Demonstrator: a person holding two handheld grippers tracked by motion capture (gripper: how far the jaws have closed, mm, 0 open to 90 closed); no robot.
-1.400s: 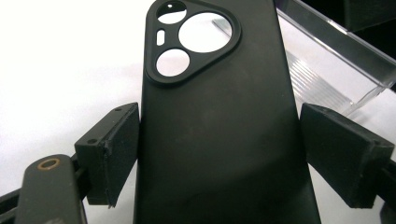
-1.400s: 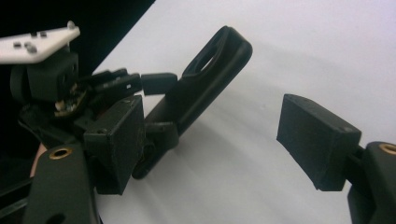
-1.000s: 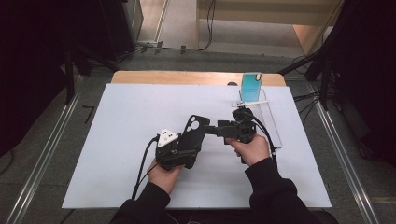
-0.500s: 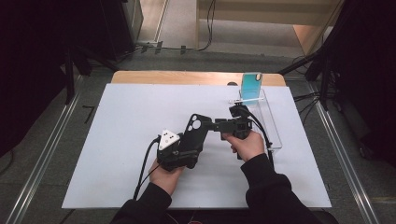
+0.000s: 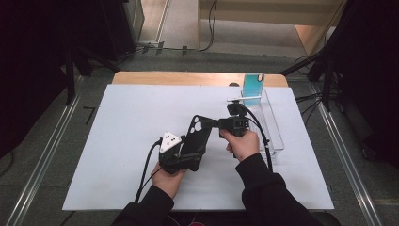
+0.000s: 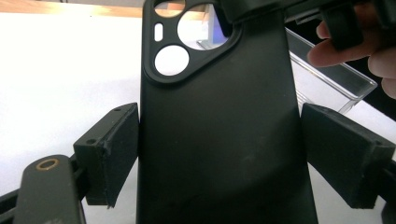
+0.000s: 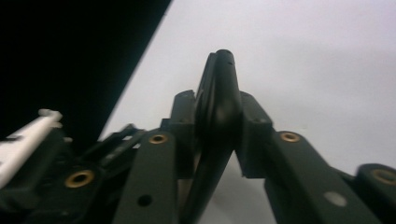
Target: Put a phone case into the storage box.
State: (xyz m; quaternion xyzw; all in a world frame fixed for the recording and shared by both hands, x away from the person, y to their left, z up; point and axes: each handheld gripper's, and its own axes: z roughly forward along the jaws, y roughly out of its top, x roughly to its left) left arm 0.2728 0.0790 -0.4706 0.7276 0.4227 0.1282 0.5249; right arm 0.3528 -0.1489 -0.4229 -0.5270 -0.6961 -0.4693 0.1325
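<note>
1. Two grippers met on one black phone case (image 5: 195, 136), which was held above the white table (image 5: 117, 141), just left of the clear tray (image 5: 273, 127).
2. The left gripper (image 5: 181, 153) spanned the case across its width; in the left gripper view its pads (image 6: 109, 151) pressed on both long edges of the case (image 6: 219, 140), camera cut-outs at the far end.
3. The right gripper (image 5: 221, 123) came in from the right at the case's upper end. Its jaws had just been closing, and in the right gripper view they pinched the thin edge of the case (image 7: 219, 107) between them.
4. A phone (image 5: 253, 84) stood upright at the far end of the tray, well apart from the case.
5. Judged progress: case lifted and gripped at both ends; the phone was untouched. Fitting the case to the phone, if that was the aim, was all still left.
</note>
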